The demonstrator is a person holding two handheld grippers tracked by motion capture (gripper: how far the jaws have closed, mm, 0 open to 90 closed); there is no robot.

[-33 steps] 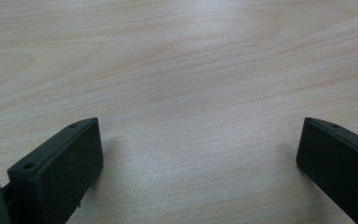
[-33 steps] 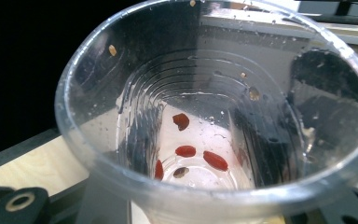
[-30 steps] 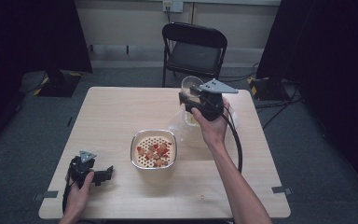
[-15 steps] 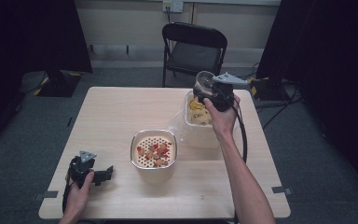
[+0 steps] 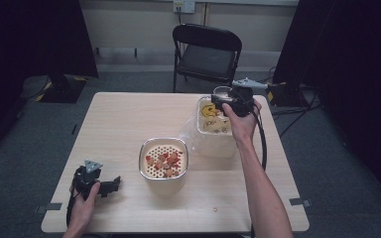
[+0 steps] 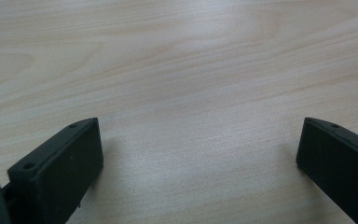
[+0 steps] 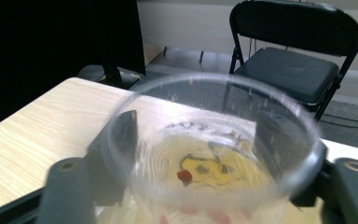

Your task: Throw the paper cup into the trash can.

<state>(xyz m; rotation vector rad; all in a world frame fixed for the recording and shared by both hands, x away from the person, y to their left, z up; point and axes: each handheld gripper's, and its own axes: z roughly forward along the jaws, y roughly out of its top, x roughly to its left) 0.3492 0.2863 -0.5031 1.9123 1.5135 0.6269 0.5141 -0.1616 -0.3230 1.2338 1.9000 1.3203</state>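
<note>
Cup pinched by right gripper, over the tub at two o'clock. Left gripper spread, idle. Tilt risks dropping leftover bits outside.

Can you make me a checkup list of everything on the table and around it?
Surface: wooden table, one small crumb near the front edge.
Job's things: clear plastic cup with a few red bits inside; perforated bowl of red pieces; plastic-lined tub.
Clutter: nothing seen.
Grippers: right gripper shut on the cup above the tub; left gripper open, resting on the table.
Cables: black cable along the right forearm.
Surroundings: black folding chair, dark curtains.
</note>
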